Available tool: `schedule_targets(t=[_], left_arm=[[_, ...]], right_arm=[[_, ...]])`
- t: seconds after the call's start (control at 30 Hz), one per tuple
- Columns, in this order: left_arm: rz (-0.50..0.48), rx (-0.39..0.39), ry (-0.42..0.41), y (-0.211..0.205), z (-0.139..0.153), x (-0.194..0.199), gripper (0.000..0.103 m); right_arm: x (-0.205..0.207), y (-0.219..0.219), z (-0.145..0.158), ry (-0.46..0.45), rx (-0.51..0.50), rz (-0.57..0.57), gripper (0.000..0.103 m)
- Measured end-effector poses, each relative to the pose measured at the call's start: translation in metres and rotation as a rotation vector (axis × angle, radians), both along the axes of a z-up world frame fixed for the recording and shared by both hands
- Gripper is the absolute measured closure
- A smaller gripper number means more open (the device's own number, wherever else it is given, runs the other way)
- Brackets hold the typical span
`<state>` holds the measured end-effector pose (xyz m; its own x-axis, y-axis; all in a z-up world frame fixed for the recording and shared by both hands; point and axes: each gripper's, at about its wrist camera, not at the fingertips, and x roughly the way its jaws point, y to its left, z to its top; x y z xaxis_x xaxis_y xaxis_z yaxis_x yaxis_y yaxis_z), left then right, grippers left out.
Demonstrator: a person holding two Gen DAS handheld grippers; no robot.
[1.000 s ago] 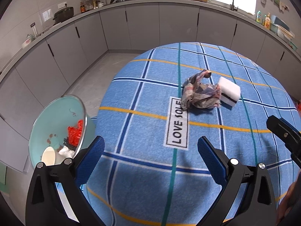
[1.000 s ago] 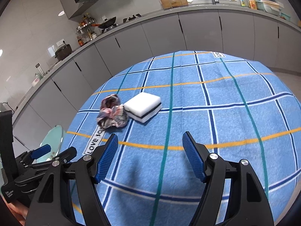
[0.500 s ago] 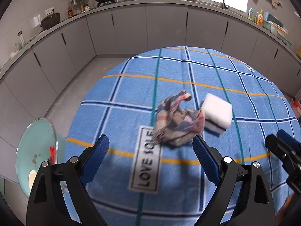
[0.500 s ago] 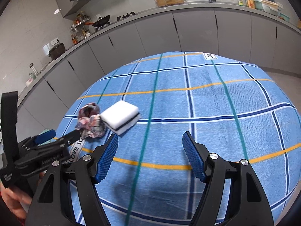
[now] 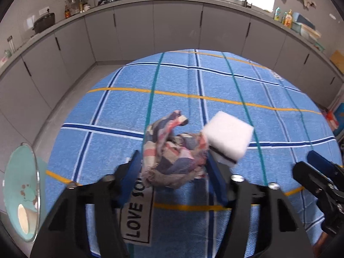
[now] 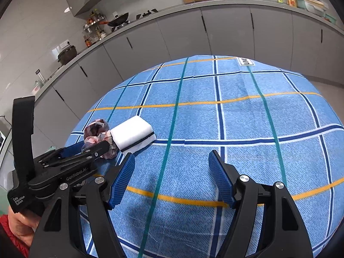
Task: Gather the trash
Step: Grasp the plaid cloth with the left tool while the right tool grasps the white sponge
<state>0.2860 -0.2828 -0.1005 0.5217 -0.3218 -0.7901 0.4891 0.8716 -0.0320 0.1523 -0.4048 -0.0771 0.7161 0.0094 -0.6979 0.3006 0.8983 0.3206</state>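
Observation:
A crumpled plaid cloth [image 5: 174, 154] lies on the blue checked tablecloth [image 5: 215, 81], touching a white sponge with a black stripe [image 5: 229, 136] on its right. My left gripper [image 5: 174, 172] is open with its blue pads on either side of the cloth, close to it. The right wrist view shows the cloth [image 6: 96, 132], the sponge [image 6: 133, 134] and the left gripper [image 6: 86, 148] at the left. My right gripper [image 6: 172, 178] is open and empty over the tablecloth [image 6: 236, 111], to the right of the sponge.
A teal bin [image 5: 20, 193] with a glass rim holds trash, below the table's left edge. Grey kitchen cabinets [image 5: 176, 28] curve round the back. The right gripper's tip [image 5: 318, 172] shows at the right of the left wrist view.
My left gripper has moved forward and narrowed, so its pads now flank the plaid cloth. The right gripper has shifted slightly; it stays open.

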Motion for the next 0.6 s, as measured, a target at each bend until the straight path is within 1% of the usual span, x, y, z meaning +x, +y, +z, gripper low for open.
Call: schedule_targets(t=[0.03,0.07,0.13,0.23,0.4,0.5,0.6], left_arm=[[-0.01,-0.006,-0.002,0.001,0.001,-0.001,0.062],[-0.019,-0.009,-0.005,0.001,0.001,-0.001,0.069],[-0.034,-0.014,-0.011,0.004,0.004,-0.004,0.074],[-0.033,-0.031,-0.01,0.014,0.009,-0.008,0.08],[-0.019,-0.044,-0.008,0.04,0.017,-0.016,0.081],[0.001,-0.05,0.014,0.055,0.018,-0.018,0.081],[0.015,-0.036,0.009,0.062,0.018,-0.019,0.081]], right_arm=[[0.002,0.001,0.0,0.001,-0.001,0.007,0.031],[0.004,0.001,0.001,0.001,-0.005,0.016,0.026],[0.01,0.003,0.002,-0.004,-0.009,0.039,0.024],[0.021,0.006,0.001,0.004,0.001,0.071,0.023],[0.036,0.017,-0.002,0.019,-0.021,0.11,0.023],[0.047,0.029,-0.001,0.014,-0.044,0.144,0.015],[0.063,0.038,-0.004,0.03,-0.085,0.178,0.014]])
